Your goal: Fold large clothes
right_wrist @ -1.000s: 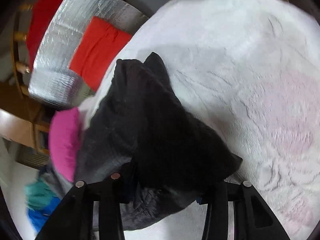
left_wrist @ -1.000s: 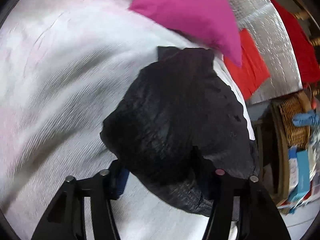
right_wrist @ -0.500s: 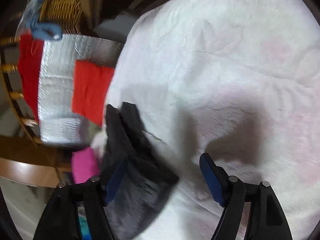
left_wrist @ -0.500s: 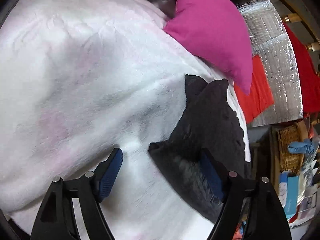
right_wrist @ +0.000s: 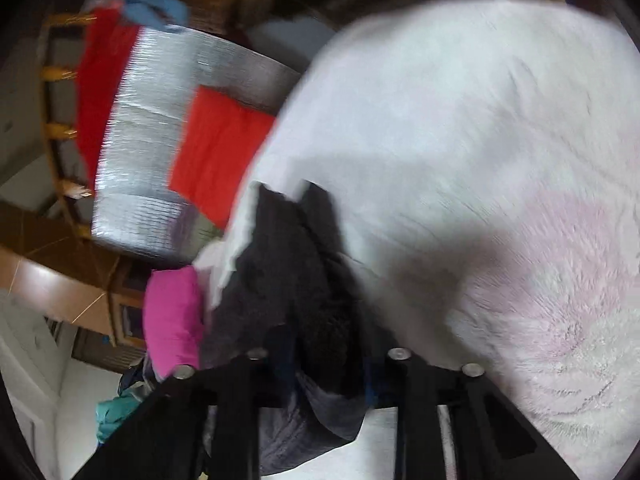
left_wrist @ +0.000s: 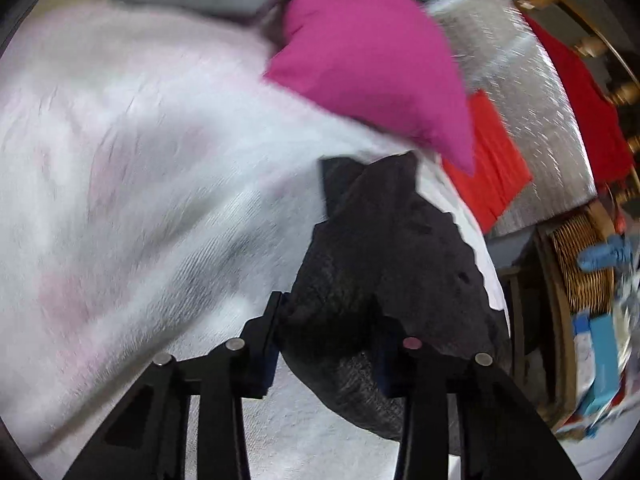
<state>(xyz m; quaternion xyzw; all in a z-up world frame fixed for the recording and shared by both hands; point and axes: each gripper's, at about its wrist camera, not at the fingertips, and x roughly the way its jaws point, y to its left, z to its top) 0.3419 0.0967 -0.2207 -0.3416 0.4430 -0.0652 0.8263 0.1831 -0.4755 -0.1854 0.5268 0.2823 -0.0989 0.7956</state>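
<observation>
The dark charcoal knitted garment [left_wrist: 384, 280] is bunched into a thick wedge that is caught between the fingers of the left gripper [left_wrist: 326, 344]; the two black jaws are pressed in on its near end, and fabric spills below and to the right of them. In the right wrist view the same charcoal cloth [right_wrist: 296, 292] is seen gathered between the fingers of the right gripper [right_wrist: 324, 364], which are clenched on a fold, with a paler grey layer hanging beneath them. Beyond both grips the garment lies on the white fluffy blanket with faint pink patches [left_wrist: 140, 200], close to the blanket's edge, its far end rising in two blunt points.

The knit is coarse and matte, with a fine ribbed grain; the blanket's pile is long and brushed. Both views are blurred by motion.

Each gripper is shown from behind and above, its black fingers reaching forward and downward onto the garment.

Just past the garment's far end a magenta cloth cushion [left_wrist: 372, 52] rests on the blanket's edge. Off the blanket, beside the garment, a silver quilted foil sheet [right_wrist: 148, 128] lies with a folded red-orange cloth [right_wrist: 218, 152] on it. Further out, a woven wicker basket [left_wrist: 584, 264] stands.
</observation>
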